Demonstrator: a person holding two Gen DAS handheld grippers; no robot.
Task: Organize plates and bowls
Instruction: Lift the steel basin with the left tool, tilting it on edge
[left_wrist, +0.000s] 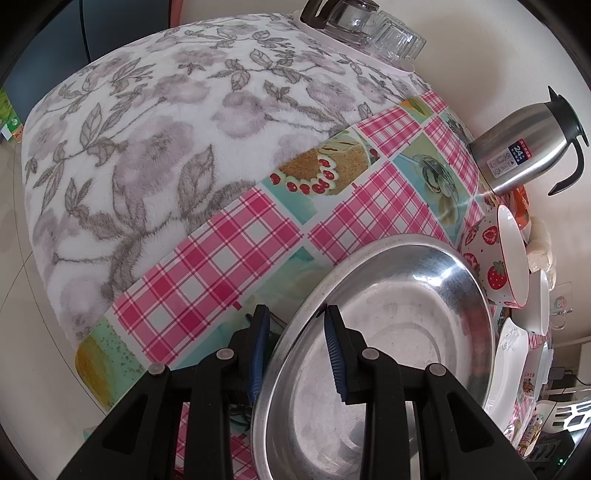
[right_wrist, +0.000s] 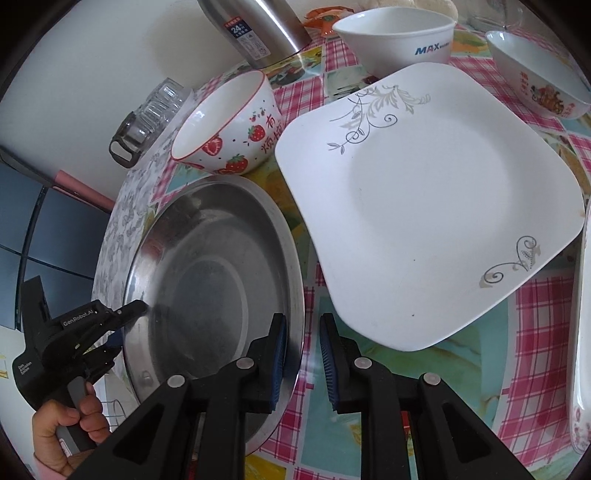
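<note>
A round steel dish (left_wrist: 388, 332) (right_wrist: 207, 266) lies on the checked tablecloth. My left gripper (left_wrist: 295, 308) (right_wrist: 129, 321) straddles its far-left rim, one finger outside and one inside, with a gap still showing at the pads. My right gripper (right_wrist: 301, 317) is shut on the opposite rim, one pad inside the dish and one outside. Behind the dish stands a strawberry-print bowl (right_wrist: 229, 125) (left_wrist: 487, 258). A white square plate (right_wrist: 424, 206) with grey scrolls lies to the right of the dish. Beyond it are a white "MAX" bowl (right_wrist: 399, 40) and a cartoon-print bowl (right_wrist: 535, 81).
A steel thermos jug (left_wrist: 524, 147) (right_wrist: 258, 26) stands by the wall. Glass cups (left_wrist: 395, 37) sit on a white tray at the back. A floral fleece cloth (left_wrist: 147, 129) covers the table's left part. Another white plate's rim (right_wrist: 581, 332) shows at far right. A person's hand (right_wrist: 70, 421) grips the left tool.
</note>
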